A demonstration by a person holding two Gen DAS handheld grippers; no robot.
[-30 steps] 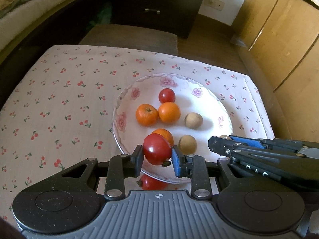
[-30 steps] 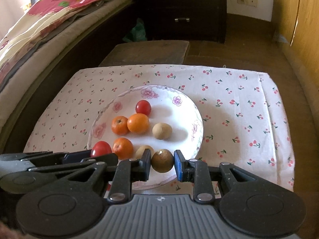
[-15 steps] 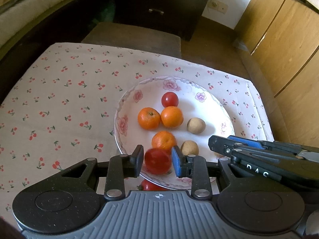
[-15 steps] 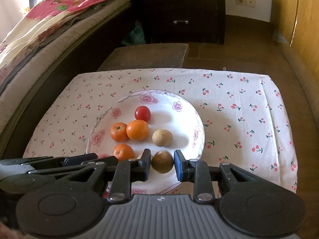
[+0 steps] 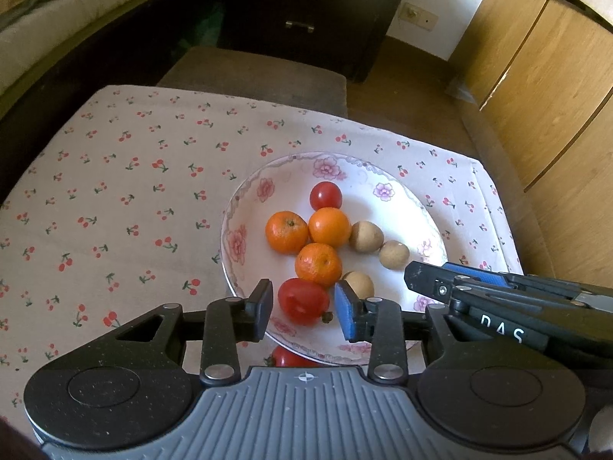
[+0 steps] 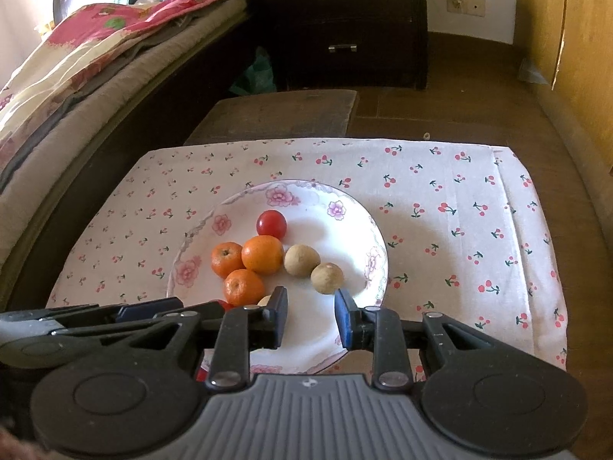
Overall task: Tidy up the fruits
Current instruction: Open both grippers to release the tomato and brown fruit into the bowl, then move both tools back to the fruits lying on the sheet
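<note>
over a round white floral-rimmed porcelain plate (image 5: 245, 230), the left gripper (image 5: 304, 308) has just been opening, pads clear of the glossy red tomato (image 5: 302, 301) lying between them on the near rim. only the right wrist view shows the right gripper (image 6: 311, 316) parted and empty, a matte tan round fruit (image 6: 326, 278) just beyond.

red tomato (image 5: 302, 301), plate (image 5: 387, 191) — white, pink-flowered

Home bedroom: bed (image 6: 76, 76) with quilt (image 6: 126, 27) far left, dark drawer chest (image 6: 345, 27) behind, wooden wardrobe (image 5: 544, 88) right.
</note>
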